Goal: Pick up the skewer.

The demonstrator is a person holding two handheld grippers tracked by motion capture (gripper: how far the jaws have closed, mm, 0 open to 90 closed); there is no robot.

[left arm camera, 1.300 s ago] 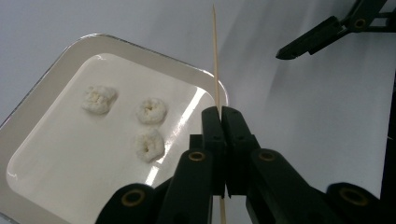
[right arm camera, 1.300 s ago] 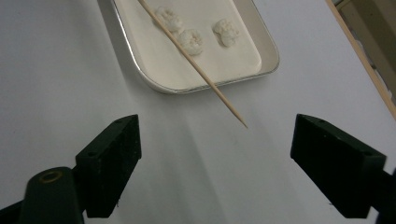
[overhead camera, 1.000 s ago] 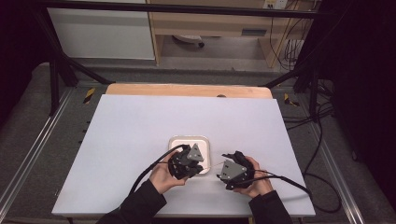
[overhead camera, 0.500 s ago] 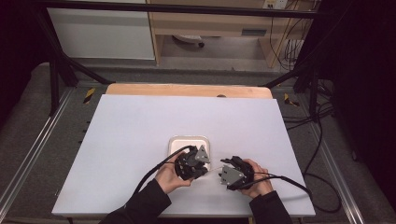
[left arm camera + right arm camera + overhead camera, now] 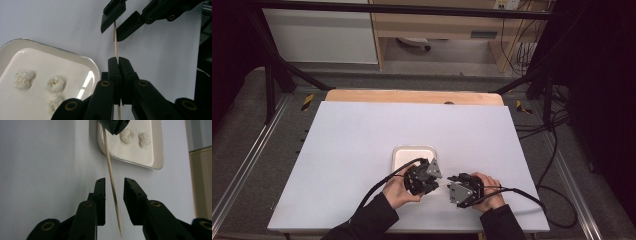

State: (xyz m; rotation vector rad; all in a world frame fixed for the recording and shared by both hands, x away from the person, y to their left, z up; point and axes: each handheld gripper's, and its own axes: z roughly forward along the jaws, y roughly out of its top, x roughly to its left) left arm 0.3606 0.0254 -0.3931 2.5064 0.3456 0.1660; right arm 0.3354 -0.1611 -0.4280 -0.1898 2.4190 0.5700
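Two grippers meet near the table's front edge, just beside the tray. Left gripper clamps a wooden skewer; right gripper has been closing around it, pads not yet touching.

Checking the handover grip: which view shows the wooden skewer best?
The right gripper view: the wooden skewer runs nearly full length, pointed tip included, between the right gripper's closing jaws, not yet pinched. The left gripper view shows a short stretch above the clamped left gripper. In the high view it is too thin to see.
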